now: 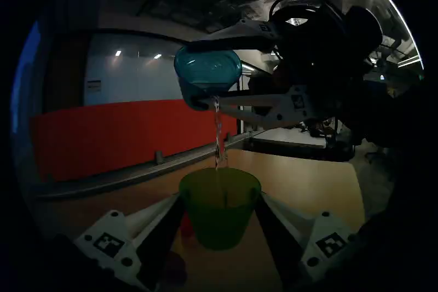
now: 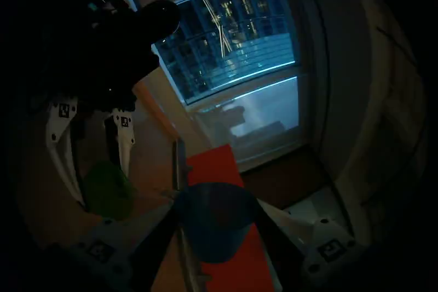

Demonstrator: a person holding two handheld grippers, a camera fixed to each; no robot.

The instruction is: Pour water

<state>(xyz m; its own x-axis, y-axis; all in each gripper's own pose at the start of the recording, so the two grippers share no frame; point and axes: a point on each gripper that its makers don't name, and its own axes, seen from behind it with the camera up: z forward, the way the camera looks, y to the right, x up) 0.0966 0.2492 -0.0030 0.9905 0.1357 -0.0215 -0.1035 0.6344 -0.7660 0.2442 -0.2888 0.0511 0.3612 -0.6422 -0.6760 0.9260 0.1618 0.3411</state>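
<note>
In the left gripper view my left gripper (image 1: 219, 212) is shut on a green cup (image 1: 220, 207), held upright above the wooden table (image 1: 306, 182). Higher up, the right gripper (image 1: 211, 75) grips a blue cup (image 1: 208, 73) tilted on its side. A thin stream of water (image 1: 219, 138) falls from it into the green cup. In the right gripper view my right gripper (image 2: 216, 226) is shut on the blue cup (image 2: 216, 223). The left gripper (image 2: 101, 182) with the green cup (image 2: 107, 182) sits at the lower left.
A red wall panel (image 1: 126, 133) and a grey rail (image 1: 137, 169) run behind the table. A large window (image 2: 241, 51) with a dark city view lies beyond the right gripper. A dark hand (image 1: 328, 40) holds the right gripper. The room is dim.
</note>
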